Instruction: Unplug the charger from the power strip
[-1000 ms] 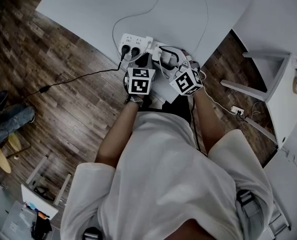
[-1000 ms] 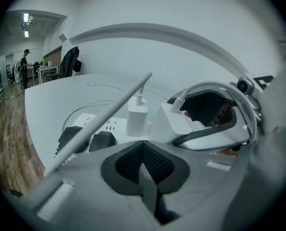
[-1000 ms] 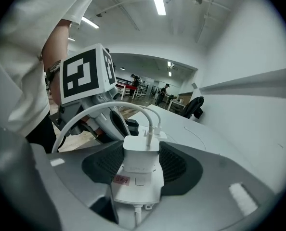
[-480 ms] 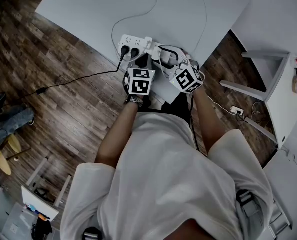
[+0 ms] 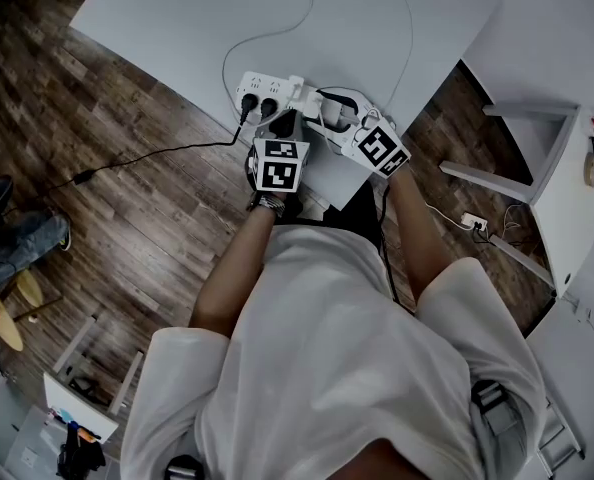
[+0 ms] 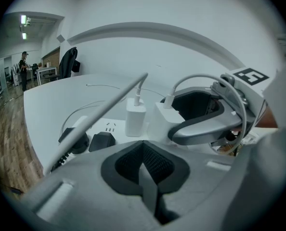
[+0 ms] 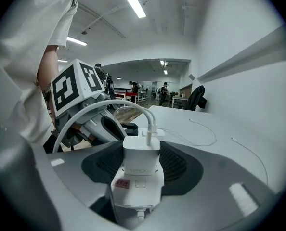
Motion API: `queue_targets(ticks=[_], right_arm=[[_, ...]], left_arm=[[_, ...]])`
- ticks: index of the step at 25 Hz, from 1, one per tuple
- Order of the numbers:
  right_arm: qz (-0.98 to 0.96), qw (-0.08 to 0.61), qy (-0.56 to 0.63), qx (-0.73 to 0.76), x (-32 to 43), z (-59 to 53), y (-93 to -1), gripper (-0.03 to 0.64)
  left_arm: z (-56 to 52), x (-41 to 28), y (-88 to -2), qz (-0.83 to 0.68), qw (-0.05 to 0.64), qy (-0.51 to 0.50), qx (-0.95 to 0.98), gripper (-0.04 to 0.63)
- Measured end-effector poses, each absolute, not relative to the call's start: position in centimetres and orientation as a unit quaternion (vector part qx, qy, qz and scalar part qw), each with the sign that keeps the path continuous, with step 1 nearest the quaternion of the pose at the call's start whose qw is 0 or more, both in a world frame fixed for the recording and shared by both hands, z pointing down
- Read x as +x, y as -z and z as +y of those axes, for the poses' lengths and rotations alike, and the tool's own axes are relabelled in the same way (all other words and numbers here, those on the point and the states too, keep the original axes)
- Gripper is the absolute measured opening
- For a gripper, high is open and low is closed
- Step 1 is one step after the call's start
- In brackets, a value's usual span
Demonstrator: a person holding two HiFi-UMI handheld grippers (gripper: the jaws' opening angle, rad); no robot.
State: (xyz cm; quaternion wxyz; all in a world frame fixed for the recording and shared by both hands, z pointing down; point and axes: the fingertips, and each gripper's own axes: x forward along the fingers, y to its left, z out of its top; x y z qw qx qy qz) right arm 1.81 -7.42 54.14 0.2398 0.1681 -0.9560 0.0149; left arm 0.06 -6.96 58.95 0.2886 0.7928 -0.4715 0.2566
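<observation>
Right tongs (image 7: 143, 166) are clamping the white charger (image 7: 140, 153) at the power strip's (image 5: 267, 88) right end. Left tongs (image 6: 145, 168) are sitting together, empty. Risk: an unpinned strip lifting with the pull.

In the head view the marker cubes (image 5: 280, 163) cover the jaws of both grippers, and the end of the power strip (image 5: 260, 80) nearest them is hidden beneath. Seen from the right gripper (image 7: 138, 172), the charger (image 7: 137, 177) clamped between the jaws hides its own prongs and any socket below, so seated or free cannot be told. The body of the left gripper (image 6: 145, 177) blocks what lies under its closed jaws.
</observation>
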Motion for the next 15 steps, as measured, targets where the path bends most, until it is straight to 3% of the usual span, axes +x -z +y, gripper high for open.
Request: queue_targets(ticks=[6,15], right_arm=[[-0.961,0.211,-0.067,0.165,1.84,-7.68,-54.32,0.245],[-0.96,0.235,-0.036,0.15,1.35,-7.7,-54.82,0.259]], left_arm=[[-7.03,0.13,-58.93,-0.47,0.288,-0.256,0.794,0.0],[-6.99,0.07,-58.93,-0.47,0.289,-0.255,0.794,0.001]])
